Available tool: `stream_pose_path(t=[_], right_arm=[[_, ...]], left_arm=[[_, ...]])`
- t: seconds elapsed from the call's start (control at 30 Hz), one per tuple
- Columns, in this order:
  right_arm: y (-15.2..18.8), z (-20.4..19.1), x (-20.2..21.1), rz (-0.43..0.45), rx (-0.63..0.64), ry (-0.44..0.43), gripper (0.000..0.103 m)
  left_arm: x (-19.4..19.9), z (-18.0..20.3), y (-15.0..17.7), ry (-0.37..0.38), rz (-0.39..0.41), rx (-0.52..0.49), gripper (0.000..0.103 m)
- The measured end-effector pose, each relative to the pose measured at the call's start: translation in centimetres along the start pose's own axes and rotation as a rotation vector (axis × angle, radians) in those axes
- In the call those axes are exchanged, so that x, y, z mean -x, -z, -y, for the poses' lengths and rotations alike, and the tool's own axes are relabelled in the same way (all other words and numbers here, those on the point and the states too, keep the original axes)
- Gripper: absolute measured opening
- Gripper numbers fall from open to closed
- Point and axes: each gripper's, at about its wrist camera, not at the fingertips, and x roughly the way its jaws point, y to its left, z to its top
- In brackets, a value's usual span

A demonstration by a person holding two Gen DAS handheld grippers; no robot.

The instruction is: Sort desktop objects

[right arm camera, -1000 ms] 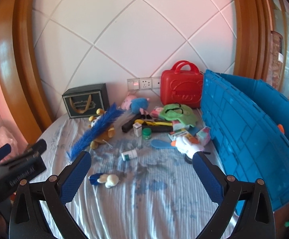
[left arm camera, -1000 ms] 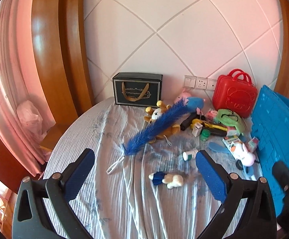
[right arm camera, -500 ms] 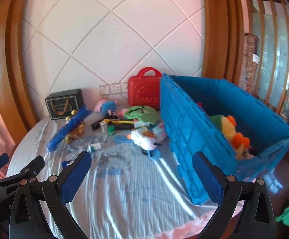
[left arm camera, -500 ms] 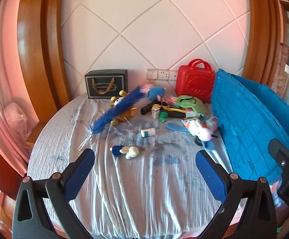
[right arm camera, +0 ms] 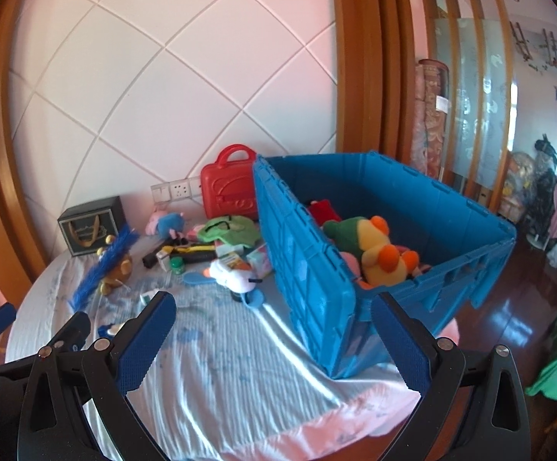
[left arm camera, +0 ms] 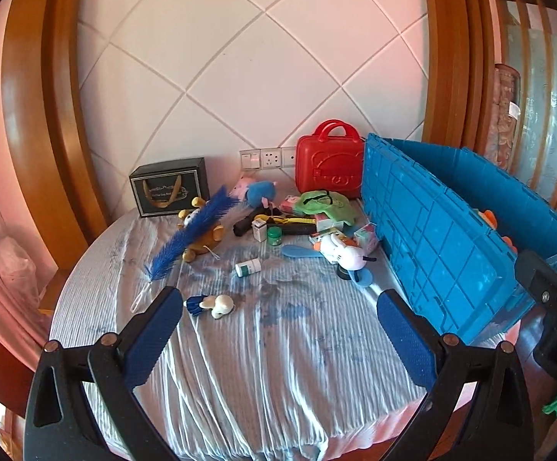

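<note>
A heap of toys and small items lies at the back of the round table: a blue feather duster (left arm camera: pixel 193 232), a small doll (left arm camera: pixel 211 303), a white bottle (left arm camera: pixel 248 267), a white plush (left arm camera: pixel 341 249) and a green cloth (left arm camera: pixel 322 203). A big blue crate (right arm camera: pixel 393 230) stands on the right, holding a yellow and orange plush (right arm camera: pixel 382 257). My left gripper (left arm camera: pixel 278 342) is open above the table's front, with nothing between its fingers. My right gripper (right arm camera: pixel 270 342) is open too, before the crate's near corner.
A red toy case (left arm camera: pixel 328 165) and a black gift box (left arm camera: pixel 168 192) stand against the tiled wall. The striped tablecloth (left arm camera: pixel 278 365) covers the front half of the table. Wooden pillars flank the wall; a glossy floor (right arm camera: pixel 528 307) lies to the right.
Both grippers have drawn back and up from the table and turned right. The whole crate and its plush toys now show. Both stayed open; no object moved.
</note>
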Motion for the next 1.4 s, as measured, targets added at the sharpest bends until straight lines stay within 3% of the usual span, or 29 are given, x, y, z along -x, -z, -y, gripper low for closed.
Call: stream_pose_path(t=[0.6,1.1,1.4], right_arm=[[0.6,5.6,2.1,0.012,-0.056,0.135,0.103],[0.6,3.2,1.8,0.014,-0.022,0.087,0.103],[0.7,2.4,1.7,0.014,-0.005,0.089,0.103]], left_arm=[[1.0,6.2,0.9,0.151,-0.001,-0.078,0.103],[1.2,3.5,0.7,0.084,0.005,-0.045,0.103],[1.9,4.0,1.1,-0.008,0.078,-0.126,0.103]])
